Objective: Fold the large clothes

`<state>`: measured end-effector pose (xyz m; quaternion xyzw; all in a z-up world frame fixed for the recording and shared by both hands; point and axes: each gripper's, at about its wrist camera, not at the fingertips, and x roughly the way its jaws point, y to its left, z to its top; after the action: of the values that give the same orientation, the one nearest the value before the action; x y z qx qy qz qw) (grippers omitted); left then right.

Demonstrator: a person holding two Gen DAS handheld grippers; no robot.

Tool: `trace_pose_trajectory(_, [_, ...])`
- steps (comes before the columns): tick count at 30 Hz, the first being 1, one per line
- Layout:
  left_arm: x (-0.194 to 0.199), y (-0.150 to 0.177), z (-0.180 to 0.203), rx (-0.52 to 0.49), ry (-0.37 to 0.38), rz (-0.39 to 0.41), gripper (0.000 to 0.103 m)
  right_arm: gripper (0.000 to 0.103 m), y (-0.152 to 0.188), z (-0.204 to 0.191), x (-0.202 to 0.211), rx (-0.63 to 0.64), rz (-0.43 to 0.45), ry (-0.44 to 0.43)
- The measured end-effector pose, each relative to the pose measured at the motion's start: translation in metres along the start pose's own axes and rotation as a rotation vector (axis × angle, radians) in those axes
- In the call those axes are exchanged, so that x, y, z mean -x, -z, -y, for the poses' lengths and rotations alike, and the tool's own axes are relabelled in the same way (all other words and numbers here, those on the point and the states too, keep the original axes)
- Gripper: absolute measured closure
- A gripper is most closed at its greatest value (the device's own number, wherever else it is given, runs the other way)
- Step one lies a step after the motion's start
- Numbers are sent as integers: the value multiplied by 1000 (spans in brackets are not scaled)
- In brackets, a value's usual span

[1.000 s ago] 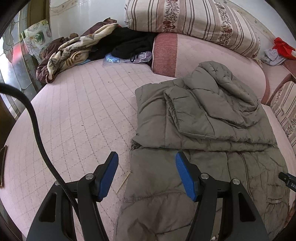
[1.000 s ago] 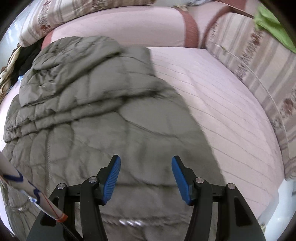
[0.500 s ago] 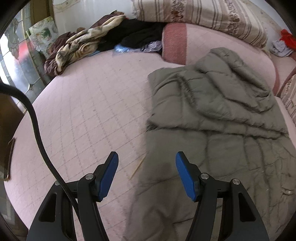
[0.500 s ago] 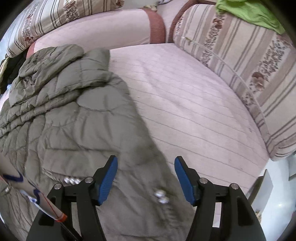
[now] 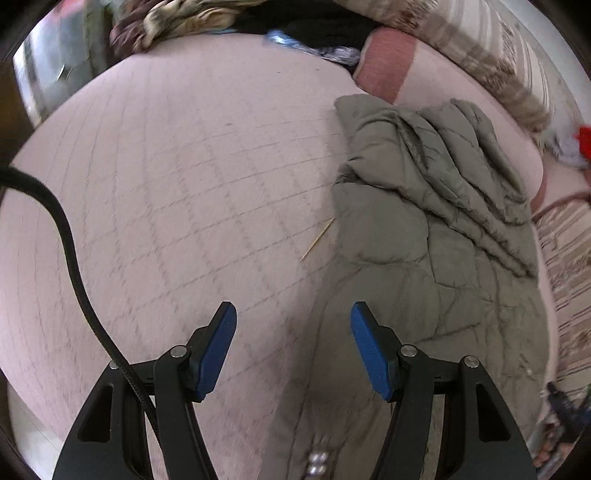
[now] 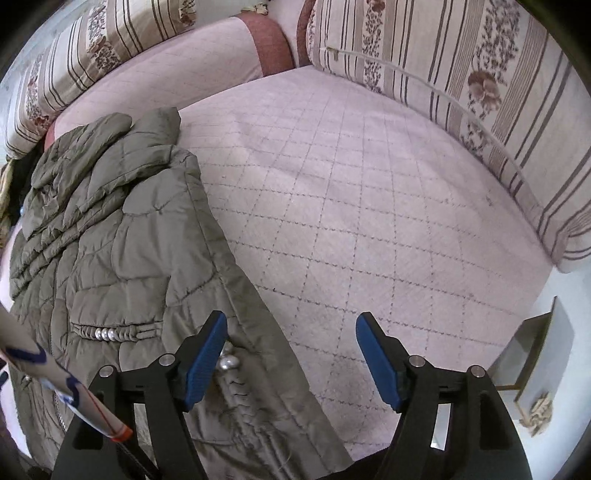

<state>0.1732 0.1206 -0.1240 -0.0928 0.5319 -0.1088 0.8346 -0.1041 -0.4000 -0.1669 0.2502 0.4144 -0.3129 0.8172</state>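
An olive quilted puffer jacket (image 5: 424,236) lies lengthwise on the pink quilted bed (image 5: 184,177), its sleeves folded over its upper part. My left gripper (image 5: 291,347) is open and empty, above the jacket's left hem edge. The jacket also shows in the right wrist view (image 6: 122,251), with pearl trim at its pockets. My right gripper (image 6: 290,354) is open and empty, above the jacket's right hem edge and the bed (image 6: 369,206).
A pile of clothes (image 5: 192,14) lies at the bed's far edge. Striped cushions (image 6: 461,74) line the back and right side. A thin wooden stick (image 5: 317,239) lies beside the jacket. A black cable (image 5: 70,266) hangs at left. A striped tube (image 6: 62,384) crosses the lower left.
Both grippers have drawn back toward the jacket's bottom hem and spread apart, left one leftward, right one rightward. The jacket has not moved. Both stay open.
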Motion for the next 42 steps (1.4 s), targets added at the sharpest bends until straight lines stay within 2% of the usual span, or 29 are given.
trace_pose_trajectory(5, [9, 15, -14, 26, 41, -13, 40, 26, -3, 13, -14, -34, -23, -96])
trace_pose_trajectory(12, [-14, 43, -7, 9, 182, -136, 39, 23, -2, 28, -36, -136, -65, -270])
trace_pose_trajectory(15, [-13, 53, -2, -15, 198, -118, 36, 22, -2, 25, -37, -122, -68, -288])
trace_pose_trajectory(18, [-8, 65, 2, -42, 245, -135, 35, 21, -3, 25, -37, -109, -71, -309])
trace_pose_trajectory(23, [1, 87, 5, -85, 298, -144, 35, 21, 5, 24, -37, -90, -101, -382])
trace_pose_trajectory(28, [8, 103, 0, -52, 384, -148, 35, 22, 21, 8, -34, -45, -149, -467])
trace_pose_trajectory(32, [9, 110, -6, -36, 439, -144, 35, 22, 34, -5, -28, -9, -158, -487])
trace_pose_trajectory(38, [5, 110, -24, 76, 560, -139, 35, 24, 46, -8, -25, 7, -181, -526])
trace_pose_trajectory(40, [4, 110, -25, 78, 561, -139, 35, 24, 50, -8, -26, 10, -193, -536])
trace_pose_trajectory(42, [7, 113, -17, 36, 532, -129, 35, 24, 55, -10, -25, 27, -202, -539])
